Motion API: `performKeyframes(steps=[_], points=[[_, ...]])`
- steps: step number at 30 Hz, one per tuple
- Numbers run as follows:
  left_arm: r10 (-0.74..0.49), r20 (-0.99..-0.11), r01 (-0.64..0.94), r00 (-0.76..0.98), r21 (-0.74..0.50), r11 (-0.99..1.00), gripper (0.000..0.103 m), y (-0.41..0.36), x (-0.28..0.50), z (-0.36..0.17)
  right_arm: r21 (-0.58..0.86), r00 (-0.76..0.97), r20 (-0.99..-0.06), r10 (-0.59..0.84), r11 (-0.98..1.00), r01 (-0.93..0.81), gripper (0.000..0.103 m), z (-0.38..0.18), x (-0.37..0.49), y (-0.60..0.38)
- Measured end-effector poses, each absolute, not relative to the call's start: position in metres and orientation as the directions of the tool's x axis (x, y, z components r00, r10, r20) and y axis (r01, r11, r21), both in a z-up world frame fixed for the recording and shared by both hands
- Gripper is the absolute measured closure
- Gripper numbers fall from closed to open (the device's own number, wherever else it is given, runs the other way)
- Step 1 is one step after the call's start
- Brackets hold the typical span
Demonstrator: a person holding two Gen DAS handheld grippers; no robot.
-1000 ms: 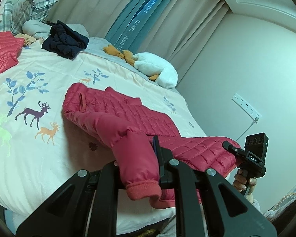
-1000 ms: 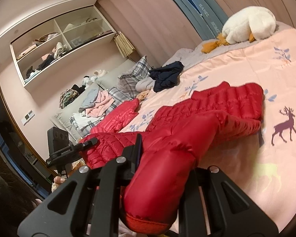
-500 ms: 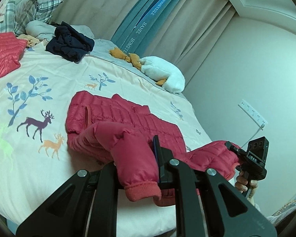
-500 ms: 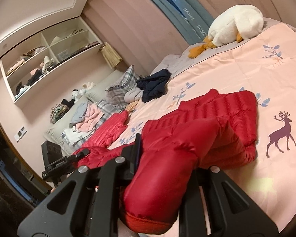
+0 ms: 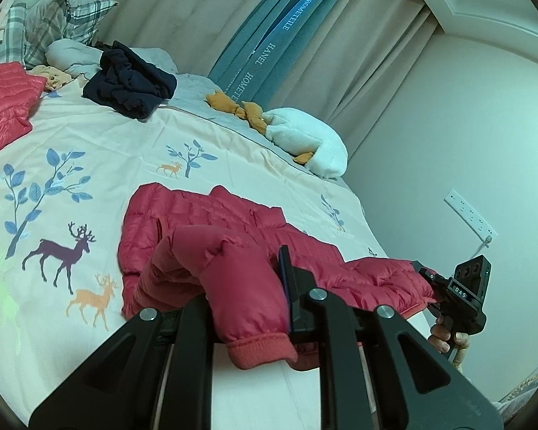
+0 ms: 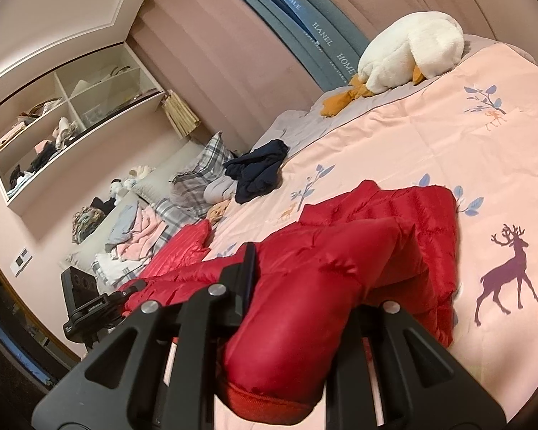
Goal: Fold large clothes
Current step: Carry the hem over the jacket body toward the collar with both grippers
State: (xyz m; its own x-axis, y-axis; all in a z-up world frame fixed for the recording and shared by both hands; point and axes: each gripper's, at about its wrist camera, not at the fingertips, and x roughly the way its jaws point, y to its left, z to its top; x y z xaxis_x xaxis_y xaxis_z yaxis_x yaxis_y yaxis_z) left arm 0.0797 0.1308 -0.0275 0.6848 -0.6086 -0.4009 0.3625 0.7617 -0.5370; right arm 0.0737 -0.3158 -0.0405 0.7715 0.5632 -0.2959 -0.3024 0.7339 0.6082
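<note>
— Both jaws are clamped on cloth: your left gripper [image 5: 247,286] pinches one sleeve of the red puffer jacket [image 5: 211,222] near its ribbed cuff [image 5: 262,353], and your right gripper [image 6: 301,286] pinches the other sleeve the same way.

— Where does the jacket lie?

— Across the deer-print bedspread [image 5: 89,150], lower centre of both frames, body flat, sleeves lifted toward each lens.

— What does your left view give you that the right one lacks?

— At its lower right you see the other gripper with your hand [image 5: 448,340] under it, and a white socket strip [image 5: 471,213] on the wall above.

— And the right view alone?

— Wall shelves [image 6: 64,122] stuffed with clothes at upper left, and a heap of pink and grey laundry [image 6: 140,225] below them.

— Shared?

— A white plush duck [image 6: 409,53], a second red jacket [image 5: 3,104], a dark navy garment [image 5: 132,86] and plaid pillows [image 5: 53,25].
</note>
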Motion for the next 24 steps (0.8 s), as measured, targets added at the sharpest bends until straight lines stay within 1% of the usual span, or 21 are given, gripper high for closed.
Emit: performKeyframes(steps=[5, 11, 14, 20, 24], points=[[-0.591, -0.419, 0.355, 0.690, -0.515, 0.780, 0.088, 0.125, 0.098, -0.027, 0.613, 0.777, -0.304, 0.551, 0.737, -0.284, 0.087, -0.044, 0.089, -0.318], [-0.569, -0.451, 0.343, 0.687, -0.490, 0.802, 0.088, 0.117, 0.123, -0.032, 0.601, 0.782, -0.334, 0.526, 0.758, -0.253, 0.087, -0.051, 0.110, -0.321], [-0.547, -0.472, 0.330, 0.691, -0.468, 0.820, 0.088, 0.111, 0.139, -0.038, 0.589, 0.785, -0.358, 0.506, 0.775, -0.230, 0.087, -0.058, 0.122, -0.322], [-0.534, -0.507, 0.299, 0.677, -0.473, 0.829, 0.088, 0.103, 0.167, -0.053, 0.564, 0.782, -0.409, 0.470, 0.804, -0.189, 0.087, -0.073, 0.143, -0.325], [-0.514, -0.545, 0.267, 0.663, -0.469, 0.842, 0.088, 0.096, 0.192, -0.064, 0.550, 0.778, -0.442, 0.447, 0.820, -0.158, 0.087, -0.085, 0.160, -0.326]])
